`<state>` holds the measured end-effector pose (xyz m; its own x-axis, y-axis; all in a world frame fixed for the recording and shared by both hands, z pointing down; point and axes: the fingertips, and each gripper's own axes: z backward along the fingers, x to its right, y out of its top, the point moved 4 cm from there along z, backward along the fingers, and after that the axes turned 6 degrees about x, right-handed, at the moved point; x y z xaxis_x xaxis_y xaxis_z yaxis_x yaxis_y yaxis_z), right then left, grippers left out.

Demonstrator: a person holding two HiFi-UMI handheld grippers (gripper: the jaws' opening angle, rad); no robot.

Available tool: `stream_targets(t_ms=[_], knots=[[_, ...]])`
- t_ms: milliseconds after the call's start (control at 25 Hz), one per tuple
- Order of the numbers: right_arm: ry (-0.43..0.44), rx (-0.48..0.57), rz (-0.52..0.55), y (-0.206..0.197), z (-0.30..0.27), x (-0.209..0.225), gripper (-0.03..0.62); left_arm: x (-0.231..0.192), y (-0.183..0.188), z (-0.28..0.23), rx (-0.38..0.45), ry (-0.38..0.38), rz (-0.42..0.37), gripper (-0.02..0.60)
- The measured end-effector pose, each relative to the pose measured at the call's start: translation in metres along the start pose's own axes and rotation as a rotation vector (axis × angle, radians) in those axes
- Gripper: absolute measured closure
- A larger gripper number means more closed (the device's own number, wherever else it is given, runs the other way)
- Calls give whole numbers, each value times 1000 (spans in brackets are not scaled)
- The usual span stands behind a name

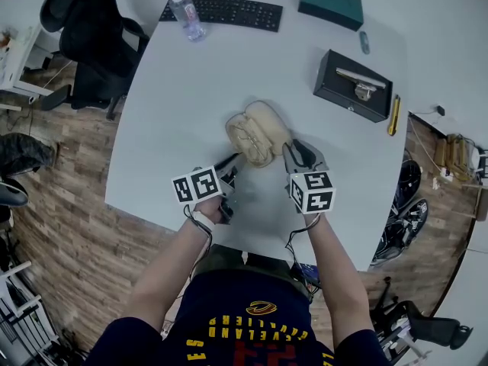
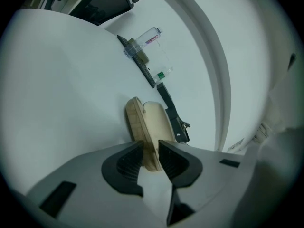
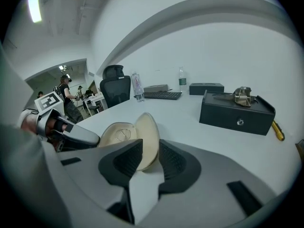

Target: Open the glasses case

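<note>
we reach both forearms over the white table (image 1: 191, 90), left gripper (image 2: 151, 148) tilted down, clamped on the open glasses case (image 1: 258, 132) rim, right gripper (image 3: 151, 152) jaws slack around its raised lid (image 3: 148, 134), shirt (image 1: 229, 311) reads cleveland

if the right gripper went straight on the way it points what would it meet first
Probably the glasses case lid, standing between the jaws of the right gripper; nothing nearer shows.

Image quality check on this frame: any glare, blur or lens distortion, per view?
Head view: soft, even light, no hard shadows; the table edges bow mildly. Left gripper view: strong fisheye, black vignette in the corners; the glasses case is sharp. Right gripper view: the ceiling light blows out at top left, fisheye curves the table's far edge, no motion blur on the case.
</note>
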<state>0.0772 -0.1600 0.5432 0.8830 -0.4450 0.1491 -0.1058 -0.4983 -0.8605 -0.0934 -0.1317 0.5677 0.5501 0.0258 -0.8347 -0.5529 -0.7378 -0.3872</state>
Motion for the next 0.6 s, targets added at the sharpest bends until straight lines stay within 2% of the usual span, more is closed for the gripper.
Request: stream_targets(t_ms=[160, 440, 600], knots=[[-2, 23, -3, 12, 10, -5, 456, 16, 11, 7, 38, -49, -33, 480], [21, 123, -92, 42, 41, -8, 456, 42, 16, 30, 36, -80, -74, 480], [57, 182, -135, 57, 72, -7, 456, 70, 14, 49, 24, -154, -145, 480]])
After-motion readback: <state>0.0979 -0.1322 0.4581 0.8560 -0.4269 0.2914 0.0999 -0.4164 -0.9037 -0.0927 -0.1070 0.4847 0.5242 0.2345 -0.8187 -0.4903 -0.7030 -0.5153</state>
